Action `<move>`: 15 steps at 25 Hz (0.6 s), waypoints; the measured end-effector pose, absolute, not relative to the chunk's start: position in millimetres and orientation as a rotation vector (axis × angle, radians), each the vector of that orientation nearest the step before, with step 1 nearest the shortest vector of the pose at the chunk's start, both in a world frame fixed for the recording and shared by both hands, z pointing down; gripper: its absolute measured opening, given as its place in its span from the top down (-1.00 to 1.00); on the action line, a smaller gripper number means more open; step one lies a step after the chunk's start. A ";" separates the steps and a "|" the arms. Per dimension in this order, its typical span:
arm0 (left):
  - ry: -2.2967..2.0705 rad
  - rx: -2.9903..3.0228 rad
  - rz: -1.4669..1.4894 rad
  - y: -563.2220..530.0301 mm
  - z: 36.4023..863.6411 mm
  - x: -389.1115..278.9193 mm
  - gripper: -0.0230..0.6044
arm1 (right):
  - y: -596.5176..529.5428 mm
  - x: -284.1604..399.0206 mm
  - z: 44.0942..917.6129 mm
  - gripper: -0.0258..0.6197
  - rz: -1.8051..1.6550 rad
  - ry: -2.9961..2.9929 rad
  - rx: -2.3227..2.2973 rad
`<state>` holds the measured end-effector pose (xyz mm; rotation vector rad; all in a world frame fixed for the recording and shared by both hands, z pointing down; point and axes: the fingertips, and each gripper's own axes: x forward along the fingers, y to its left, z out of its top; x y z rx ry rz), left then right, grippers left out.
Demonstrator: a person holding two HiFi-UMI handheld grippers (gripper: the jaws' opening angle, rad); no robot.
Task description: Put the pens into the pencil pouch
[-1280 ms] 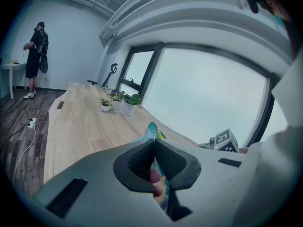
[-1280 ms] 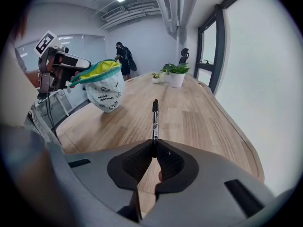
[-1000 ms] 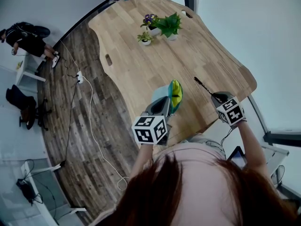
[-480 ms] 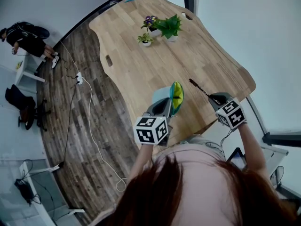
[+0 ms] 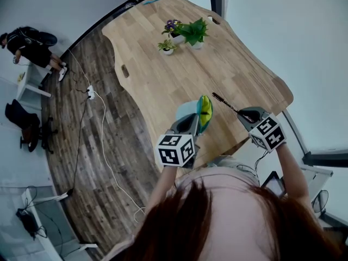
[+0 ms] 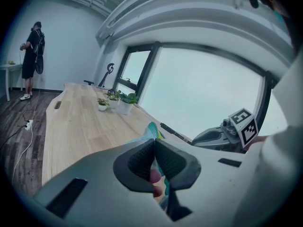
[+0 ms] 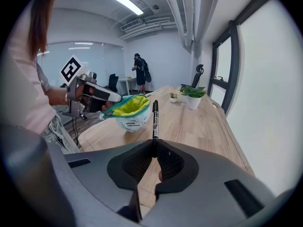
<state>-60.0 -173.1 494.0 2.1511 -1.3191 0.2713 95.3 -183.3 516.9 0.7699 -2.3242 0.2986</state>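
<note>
Just right of the pouch (image 5: 202, 109) — rim clamped by left tongs (image 5: 190, 123) — a pen (image 5: 224, 102) is pinched by right tongs (image 5: 243, 113), pointed past its mouth.

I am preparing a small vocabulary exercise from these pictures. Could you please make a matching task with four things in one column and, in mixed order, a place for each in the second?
Things
1 pen
2 pencil pouch
3 potted plants
4 white cable

Places
A on the floor
B clamped in the left tongs
C at the far end of the table
D clamped in the right tongs

Pairs: 1-D, 2-B, 3-C, 4-A
</note>
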 end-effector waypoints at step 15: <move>-1.322 2.165 0.270 -161.6 494.4 -56.6 0.90 | -145.5 79.5 496.4 0.83 0.255 -2.295 0.600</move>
